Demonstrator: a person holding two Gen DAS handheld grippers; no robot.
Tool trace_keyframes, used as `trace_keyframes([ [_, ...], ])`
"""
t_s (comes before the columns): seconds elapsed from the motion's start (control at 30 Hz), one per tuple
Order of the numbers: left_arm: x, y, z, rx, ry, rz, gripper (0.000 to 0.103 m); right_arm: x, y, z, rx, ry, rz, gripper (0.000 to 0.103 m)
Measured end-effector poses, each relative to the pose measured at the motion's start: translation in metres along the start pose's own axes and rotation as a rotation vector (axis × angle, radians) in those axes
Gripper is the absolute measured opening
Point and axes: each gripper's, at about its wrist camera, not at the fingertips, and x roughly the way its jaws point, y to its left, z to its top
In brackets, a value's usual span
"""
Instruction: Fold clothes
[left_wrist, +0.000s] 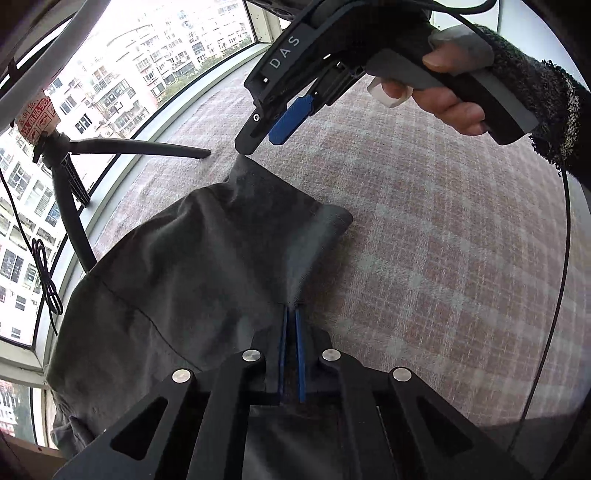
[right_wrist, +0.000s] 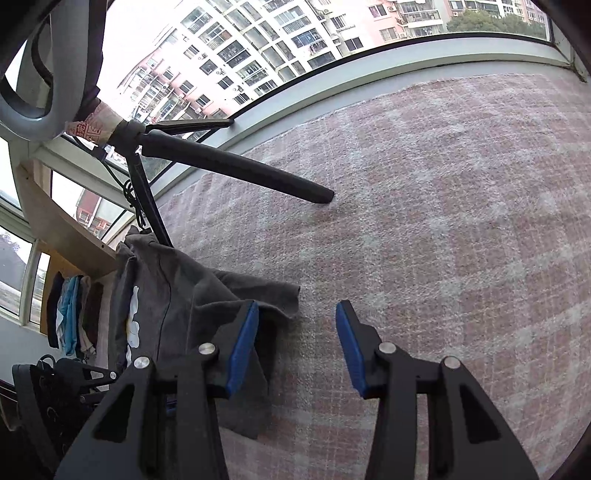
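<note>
Two grippers are in use over one dark grey T-shirt (left_wrist: 177, 280), which lies rumpled on a pink-and-white checked blanket (left_wrist: 424, 258) beside a window (left_wrist: 122, 66).

The fingers of the left gripper (left_wrist: 291, 321) are closed almost fully, and an edge of the T-shirt is pinched between the blue pads at 6 o'clock in the left wrist view. From that pinch the cloth runs toward 8 o'clock and hangs over the near edge of the surface.

In the right wrist view, the fingers of the right gripper (right_wrist: 297, 343) stand partly open with only blanket showing between them. The left finger overlaps a corner of the T-shirt at 7 o'clock. In the left wrist view the same gripper is seen at 12 o'clock, held by a hand (left_wrist: 450, 103), with its tip right at a raised peak of cloth. Whether cloth is trapped there cannot be told.

A tripod leg (right_wrist: 236, 170) rests on the blanket at 11 o'clock.

The step in hand is judged to be spreading the garment flat. A second edge should be taken by the right gripper level with the left grasp. A single layer should be gripped. The cloth should be drawn taut toward 1 o'clock, clear of the tripod leg, before it is laid down.
</note>
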Motion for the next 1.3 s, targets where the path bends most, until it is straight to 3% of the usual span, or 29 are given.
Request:
trace_keyframes([
  [0.17, 0.003, -0.001, 0.001, -0.005, 0.014, -0.009, 0.004, -0.006, -0.017, 0.007, 0.117, -0.031, 0.124, 0.043],
  [0.27, -0.004, -0.012, 0.007, 0.039, -0.025, 0.012, 0.009, 0.006, -0.009, 0.011, 0.037, 0.011, 0.05, 0.043],
  [0.33, -0.009, -0.02, 0.011, 0.071, -0.052, 0.027, 0.023, 0.019, 0.0, 0.01, -0.019, 0.055, 0.023, 0.043],
  [0.37, -0.006, -0.024, 0.016, 0.091, -0.063, 0.044, 0.046, 0.026, 0.005, 0.009, -0.047, 0.078, 0.012, 0.043],
  [0.4, -0.003, -0.028, 0.021, 0.113, -0.072, 0.063, 0.053, 0.03, 0.011, 0.007, -0.083, 0.085, -0.006, 0.043],
  [0.47, 0.01, -0.033, 0.03, 0.144, -0.067, 0.079, 0.051, 0.033, 0.022, 0.004, -0.143, 0.08, -0.02, 0.029],
  [0.5, 0.018, -0.032, 0.032, 0.138, -0.042, 0.062, 0.032, 0.034, 0.026, 0.003, -0.15, 0.086, -0.012, 0.005],
  [0.53, 0.026, -0.03, 0.034, 0.128, -0.014, 0.041, 0.015, 0.033, 0.028, 0.002, -0.153, 0.083, -0.007, 0.005],
  [0.57, 0.029, -0.028, 0.033, 0.112, 0.002, 0.02, 0.004, 0.029, 0.031, 0.0, -0.155, 0.07, 0.0, 0.005],
  [0.73, 0.01, -0.016, 0.022, 0.066, -0.027, -0.052, 0.002, -0.026, 0.025, -0.003, -0.048, -0.074, 0.152, 0.005],
  [0.8, 0.0, -0.012, 0.019, 0.046, -0.044, -0.076, 0.002, -0.04, 0.01, 0.001, 0.039, -0.137, 0.074, 0.005],
  [0.9, -0.009, -0.009, 0.015, 0.027, -0.058, -0.1, 0.002, -0.04, -0.005, 0.008, 0.078, -0.105, -0.067, 0.011],
  [0.97, -0.005, -0.012, 0.013, 0.034, -0.047, -0.098, 0.002, -0.029, 0.012, 0.003, -0.046, -0.058, -0.055, 0.012],
  [1.0, -0.004, -0.013, 0.01, 0.032, -0.043, -0.092, 0.002, -0.024, 0.021, -0.001, -0.116, -0.035, -0.042, 0.021],
  [1.03, -0.004, -0.014, 0.009, 0.033, -0.042, -0.091, 0.002, -0.019, 0.031, -0.004, -0.185, -0.012, -0.03, 0.04],
  [1.1, -0.005, -0.016, 0.008, 0.037, -0.042, -0.085, 0.002, -0.003, 0.052, -0.013, -0.338, 0.018, -0.099, 0.054],
  [1.2, -0.011, -0.016, 0.004, 0.028, -0.043, -0.077, 0.007, 0.018, 0.069, -0.019, -0.514, 0.028, -0.224, 0.054],
  [1.3, -0.03, -0.009, -0.003, 0.003, -0.066, -0.076, 0.01, 0.032, 0.069, -0.017, -0.586, 0.046, -0.219, 0.054],
])
